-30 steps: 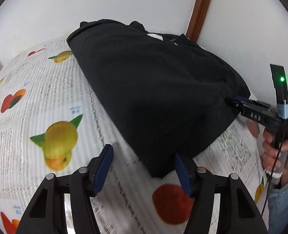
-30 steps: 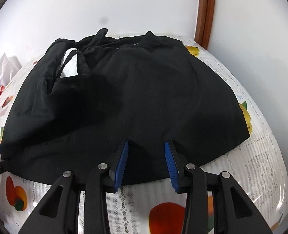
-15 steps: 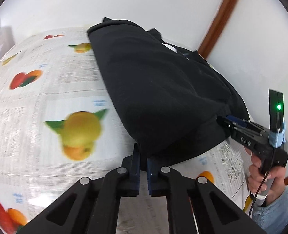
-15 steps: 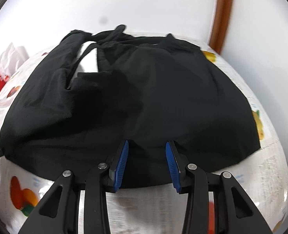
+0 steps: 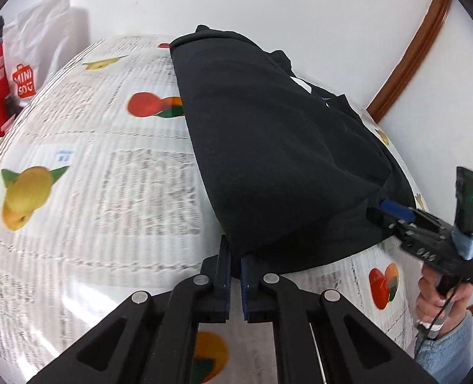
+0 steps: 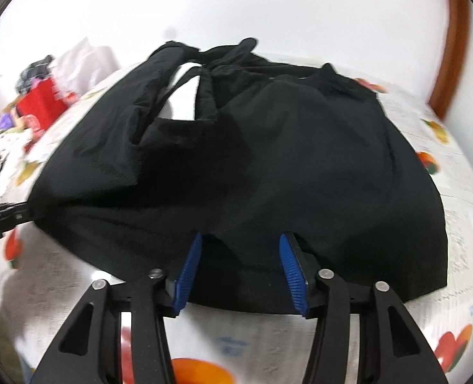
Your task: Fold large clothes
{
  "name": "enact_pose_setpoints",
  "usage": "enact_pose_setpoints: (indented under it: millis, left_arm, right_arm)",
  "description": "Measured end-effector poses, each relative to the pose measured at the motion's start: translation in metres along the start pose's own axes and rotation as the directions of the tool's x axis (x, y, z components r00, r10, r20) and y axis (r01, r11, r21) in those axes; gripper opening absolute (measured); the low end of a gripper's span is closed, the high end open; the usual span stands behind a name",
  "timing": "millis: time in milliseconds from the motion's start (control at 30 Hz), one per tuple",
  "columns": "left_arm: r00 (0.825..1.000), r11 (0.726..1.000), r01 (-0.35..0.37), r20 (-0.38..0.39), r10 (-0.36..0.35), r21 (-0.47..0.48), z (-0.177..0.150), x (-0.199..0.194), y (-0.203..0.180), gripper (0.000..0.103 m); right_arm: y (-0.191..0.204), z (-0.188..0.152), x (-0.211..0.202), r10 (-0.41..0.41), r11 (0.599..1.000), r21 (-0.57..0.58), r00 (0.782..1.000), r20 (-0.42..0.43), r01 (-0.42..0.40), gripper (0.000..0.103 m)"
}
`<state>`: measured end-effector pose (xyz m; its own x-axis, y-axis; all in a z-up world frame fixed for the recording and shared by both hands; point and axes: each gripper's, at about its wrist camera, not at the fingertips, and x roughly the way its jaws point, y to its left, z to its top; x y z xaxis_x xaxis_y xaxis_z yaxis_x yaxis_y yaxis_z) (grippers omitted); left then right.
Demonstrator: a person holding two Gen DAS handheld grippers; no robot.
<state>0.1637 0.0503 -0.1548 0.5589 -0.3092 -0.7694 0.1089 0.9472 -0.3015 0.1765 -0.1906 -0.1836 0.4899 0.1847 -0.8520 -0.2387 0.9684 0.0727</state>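
Observation:
A large black garment (image 5: 278,147) lies on a table with a fruit-print cloth (image 5: 101,198); it also fills the right wrist view (image 6: 252,166). My left gripper (image 5: 234,256) is shut on the garment's near corner, which is lifted slightly. My right gripper (image 6: 239,256) is open, its blue pads astride the garment's near hem, one fabric layer between them. The right gripper also shows at the right of the left wrist view (image 5: 396,211). The left gripper shows at the left edge of the right wrist view (image 6: 2,216).
A red and white shopping bag (image 5: 15,73) and clutter stand past the table's far left edge. A white wall and a brown wooden trim (image 5: 409,54) run behind the table. The cloth (image 6: 460,192) lies bare right of the garment.
My left gripper closed on the garment's near corner and has lifted and drawn it. The right gripper stayed open at the hem and edged slightly further onto the fabric.

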Motion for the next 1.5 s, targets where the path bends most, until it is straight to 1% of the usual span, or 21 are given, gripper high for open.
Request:
enact_pose_setpoints:
  millis: [67, 100, 133, 200, 300, 400, 500, 567, 600, 667, 733, 767, 833, 933, 1033, 1133, 1233, 1300, 1367, 1433, 1500]
  left_arm:
    - [1.000, 1.000, 0.005, -0.004, -0.005, 0.027, -0.002, -0.003, 0.001, 0.008]
    - [1.000, 0.999, 0.007, -0.001, -0.007, 0.041, -0.003, -0.004, -0.001, 0.011]
    - [1.000, 0.999, 0.002, 0.000, -0.002, 0.053, -0.004, -0.004, -0.004, 0.020]
    - [1.000, 0.998, 0.003, 0.006, -0.004, 0.067, -0.007, -0.005, -0.006, 0.034]
    - [0.999, 0.997, 0.039, 0.007, -0.040, 0.071, -0.006, -0.004, -0.006, 0.051]
    - [0.999, 0.996, 0.034, 0.008, -0.035, 0.084, 0.000, 0.000, -0.004, 0.054]
    - [0.999, 0.994, 0.037, 0.002, -0.037, 0.101, 0.005, 0.009, -0.012, 0.064]
    - [1.000, 0.991, 0.005, 0.008, -0.006, 0.133, 0.007, 0.016, -0.020, 0.064]
    - [1.000, 0.988, -0.017, 0.012, 0.016, 0.153, 0.008, 0.021, -0.025, 0.064]
    - [0.998, 0.981, -0.053, 0.024, 0.049, 0.185, 0.008, 0.024, -0.030, 0.066]
    - [0.997, 0.977, -0.078, 0.032, 0.073, 0.200, 0.008, 0.026, -0.033, 0.067]
    - [0.996, 0.974, -0.087, 0.033, 0.082, 0.208, 0.008, 0.027, -0.035, 0.067]
    - [0.994, 0.967, -0.111, 0.031, 0.106, 0.228, 0.007, 0.029, -0.038, 0.067]
    - [0.984, 0.944, -0.176, 0.034, 0.174, 0.278, 0.006, 0.033, -0.048, 0.067]
    - [0.984, 0.950, -0.176, 0.024, 0.176, 0.260, 0.007, 0.033, -0.046, 0.067]
    - [0.984, 0.952, -0.175, 0.017, 0.177, 0.252, 0.010, 0.033, -0.044, 0.067]
    - [0.985, 0.954, -0.168, 0.015, 0.170, 0.248, 0.013, 0.036, -0.044, 0.069]
    - [0.985, 0.953, -0.168, 0.015, 0.170, 0.252, 0.013, 0.038, -0.047, 0.070]
    - [0.984, 0.948, -0.176, 0.020, 0.177, 0.266, 0.012, 0.040, -0.051, 0.070]
    - [0.984, 0.947, -0.176, 0.026, 0.176, 0.269, 0.011, 0.041, -0.053, 0.070]
    - [0.987, 0.951, -0.158, 0.026, 0.156, 0.265, 0.011, 0.039, -0.053, 0.067]
  right_arm:
    - [0.004, 0.005, -0.011, 0.038, 0.999, 0.003, 0.999, 0.016, -0.038, 0.053]
    - [0.007, 0.008, -0.017, 0.054, 0.999, 0.003, 0.998, 0.031, -0.054, 0.060]
    - [0.009, 0.012, -0.024, 0.074, 0.997, 0.006, 0.996, 0.053, -0.075, 0.070]
    - [0.012, 0.021, -0.035, 0.126, 0.991, 0.021, 0.988, 0.091, -0.129, 0.080]
    - [0.023, 0.036, -0.033, 0.174, 0.984, 0.029, 0.980, 0.094, -0.178, 0.080]
    - [0.030, 0.041, -0.020, 0.173, 0.983, 0.043, 0.982, 0.076, -0.177, 0.080]
    - [0.036, 0.047, 0.000, 0.177, 0.982, 0.063, 0.982, 0.061, -0.181, 0.080]
    - [0.037, 0.055, 0.017, 0.186, 0.978, 0.087, 0.982, 0.038, -0.189, 0.079]
    - [0.037, 0.058, 0.023, 0.195, 0.976, 0.096, 0.980, 0.032, -0.198, 0.076]
    - [0.042, 0.063, 0.032, 0.224, 0.970, 0.092, 0.974, 0.024, -0.225, 0.059]
    - [0.049, 0.067, 0.038, 0.231, 0.970, 0.070, 0.973, 0.009, -0.231, 0.033]
    - [0.051, 0.068, 0.038, 0.236, 0.970, 0.058, 0.972, 0.012, -0.236, 0.024]
    - [0.054, 0.071, 0.032, 0.248, 0.968, 0.036, 0.968, 0.031, -0.249, 0.013]
    - [0.051, 0.074, 0.002, 0.249, 0.968, 0.001, 0.961, 0.120, -0.251, 0.009]
    - [0.035, 0.072, -0.039, 0.259, 0.964, -0.008, 0.935, 0.242, -0.265, 0.009]
    - [0.007, 0.061, -0.070, 0.244, 0.962, 0.030, 0.906, 0.345, -0.270, 0.009]
    - [-0.033, 0.040, -0.084, 0.187, 0.959, 0.123, 0.895, 0.405, -0.256, 0.009]
    - [-0.053, 0.026, -0.079, 0.173, 0.947, 0.189, 0.906, 0.387, -0.261, 0.009]
    - [-0.065, 0.010, -0.058, 0.104, 0.952, 0.243, 0.946, 0.308, -0.184, 0.009]
    - [-0.067, -0.001, -0.039, 0.068, 0.956, 0.262, 0.967, 0.243, -0.134, 0.010]
    - [-0.072, -0.009, -0.030, 0.055, 0.956, 0.272, 0.976, 0.212, -0.114, 0.015]
